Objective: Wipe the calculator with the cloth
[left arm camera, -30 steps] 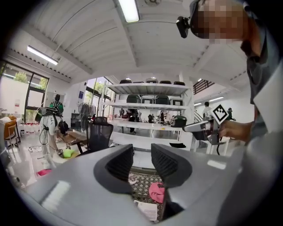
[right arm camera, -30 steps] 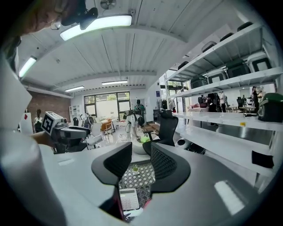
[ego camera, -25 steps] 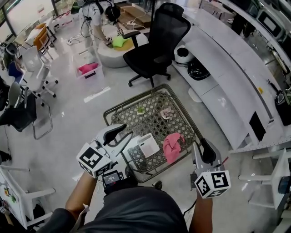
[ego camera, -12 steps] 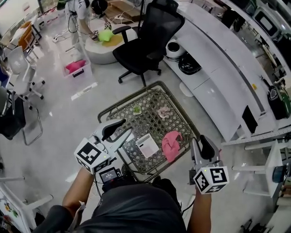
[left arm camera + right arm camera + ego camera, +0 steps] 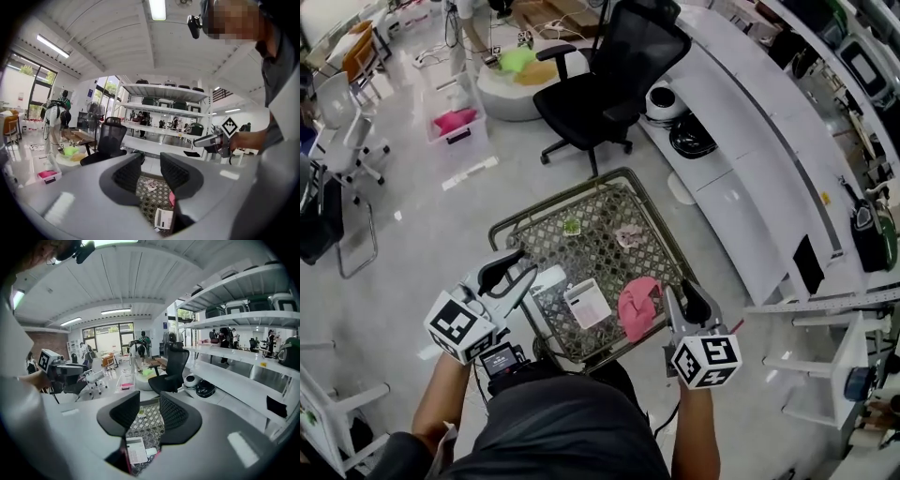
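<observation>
Left gripper (image 5: 528,265) and right gripper (image 5: 684,295) hover over the table's (image 5: 514,227) near edge, both sets of jaws partly open, nothing between them. The white calculator (image 5: 587,304) lies mid-table, the pink cloth (image 5: 637,307) just beside it on the right gripper's side. Smart play: right drops onto a raised fold and pinches firmly; left steadies the calculator so it won't slide on that lattice.

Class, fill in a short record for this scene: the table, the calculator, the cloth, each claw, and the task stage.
Table: low metal lattice-top table
Calculator: white rectangular calculator, lying flat near the table's front edge
Cloth: crumpled pink cloth, on the table, right of the calculator
Left claw: open, empty, by the table's left edge
Right claw: open, empty, just right of the cloth
Stage: cloth not yet picked up
</observation>
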